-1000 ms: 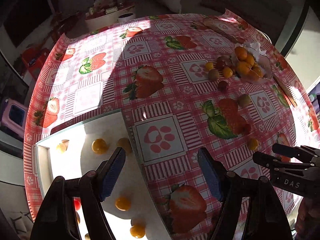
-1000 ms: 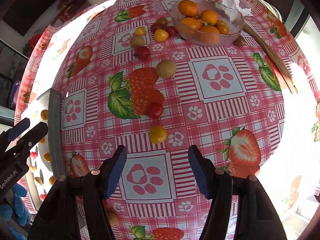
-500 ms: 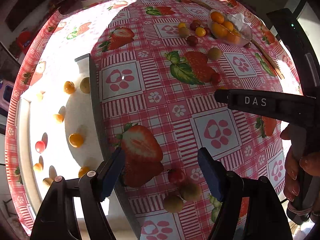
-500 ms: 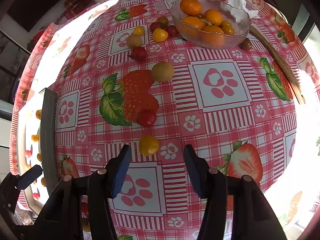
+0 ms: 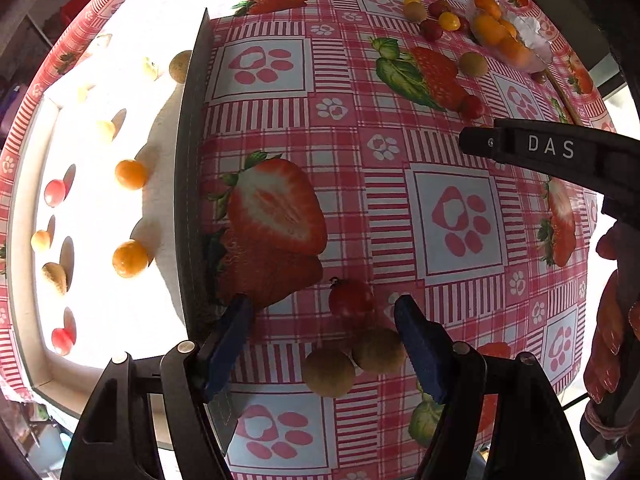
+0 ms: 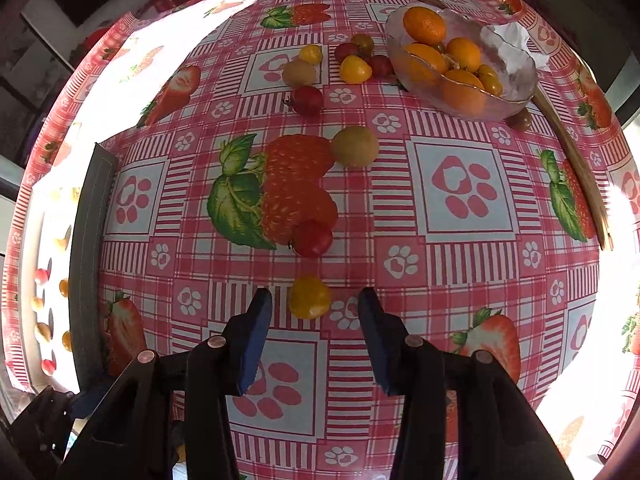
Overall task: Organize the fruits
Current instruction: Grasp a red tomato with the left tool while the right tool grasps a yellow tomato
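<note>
My left gripper [image 5: 326, 336] hangs open, pointing down over the strawberry tablecloth just right of the tray's dark rim [image 5: 190, 200]. A red cherry tomato [image 5: 350, 298] and two brown round fruits [image 5: 378, 350] lie between its blue pads without touching them. My right gripper [image 6: 315, 314] is closing its jaws around a yellow tomato [image 6: 309, 297]. The tomato sits on the cloth between the fingertips with a gap on each side. The right gripper's black finger [image 5: 540, 148] also shows at the right of the left wrist view.
The white tray holds several small orange, red and pale fruits [image 5: 130, 258]. A glass bowl [image 6: 520, 80] of oranges stands at the far right, with loose tomatoes [image 6: 354, 69] and a brown fruit [image 6: 355, 146] near it. A wooden stick [image 6: 572, 164] lies along the right edge.
The left gripper has swung from above the tray to the right and down over the red tomato and brown fruits. The right jaws have narrowed around the yellow tomato.
</note>
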{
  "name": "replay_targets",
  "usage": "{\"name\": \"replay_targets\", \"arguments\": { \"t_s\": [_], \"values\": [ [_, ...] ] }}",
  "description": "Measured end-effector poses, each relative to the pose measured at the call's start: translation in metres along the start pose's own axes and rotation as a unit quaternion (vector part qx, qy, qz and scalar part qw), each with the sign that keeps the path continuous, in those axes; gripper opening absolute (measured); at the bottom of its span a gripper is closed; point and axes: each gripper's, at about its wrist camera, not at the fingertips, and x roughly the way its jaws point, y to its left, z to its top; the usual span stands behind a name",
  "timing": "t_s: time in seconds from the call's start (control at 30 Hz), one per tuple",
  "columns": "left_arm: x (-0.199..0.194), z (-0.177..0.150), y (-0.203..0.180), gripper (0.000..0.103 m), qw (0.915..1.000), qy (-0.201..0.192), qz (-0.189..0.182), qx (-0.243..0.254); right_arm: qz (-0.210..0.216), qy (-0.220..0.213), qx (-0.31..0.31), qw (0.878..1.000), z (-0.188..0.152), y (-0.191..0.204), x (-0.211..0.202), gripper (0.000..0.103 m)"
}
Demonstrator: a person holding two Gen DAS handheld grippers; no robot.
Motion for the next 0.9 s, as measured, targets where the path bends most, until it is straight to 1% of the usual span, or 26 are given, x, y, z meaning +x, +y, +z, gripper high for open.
{"name": "replay_targets", "arguments": {
  "t_s": [0.07, 0.17, 0.23, 0.27, 0.33, 0.4, 0.53, 0.73, 0.9],
  "values": [
    [0.0, 0.0, -0.003, 0.073, 1.0, -0.001, 0.004, 0.005, -0.004, -0.002, -0.005, 1.0, 0.001, -0.001, 0.0, 0.04],
    [0.0, 0.0, -0.005, 0.071, 1.0, -0.003, 0.005, 0.004, -0.003, -0.004, -0.01, 1.0, 0.002, -0.002, 0.001, 0.039],
    [-0.003, 0.001, -0.007, 0.053, 0.9998, -0.008, 0.013, 0.011, -0.005, -0.006, -0.014, 1.0, 0.003, -0.002, 0.002, 0.038],
    [-0.003, 0.004, -0.009, 0.049, 0.9997, -0.01, 0.015, 0.017, -0.006, -0.007, -0.016, 1.0, 0.003, -0.002, 0.002, 0.034],
    [-0.005, 0.008, -0.011, 0.032, 0.9995, -0.013, 0.016, 0.022, 0.003, -0.006, -0.016, 1.0, 0.005, -0.002, 0.002, 0.023],
    [-0.006, 0.007, -0.01, 0.023, 0.9995, -0.015, 0.013, 0.023, 0.011, -0.006, -0.009, 1.0, 0.005, -0.003, 0.001, 0.023],
    [-0.011, 0.009, -0.002, 0.022, 0.9994, -0.016, -0.032, 0.0, 0.042, -0.004, 0.007, 0.999, 0.0, -0.008, -0.004, 0.023],
    [-0.025, 0.009, 0.001, 0.022, 0.9983, -0.024, -0.053, -0.003, 0.073, 0.007, 0.032, 0.997, -0.008, -0.015, -0.013, 0.023],
    [-0.041, 0.016, 0.01, 0.022, 0.9971, -0.044, -0.062, -0.003, 0.08, 0.009, 0.039, 0.996, -0.012, -0.014, -0.022, 0.023]
  ]
}}
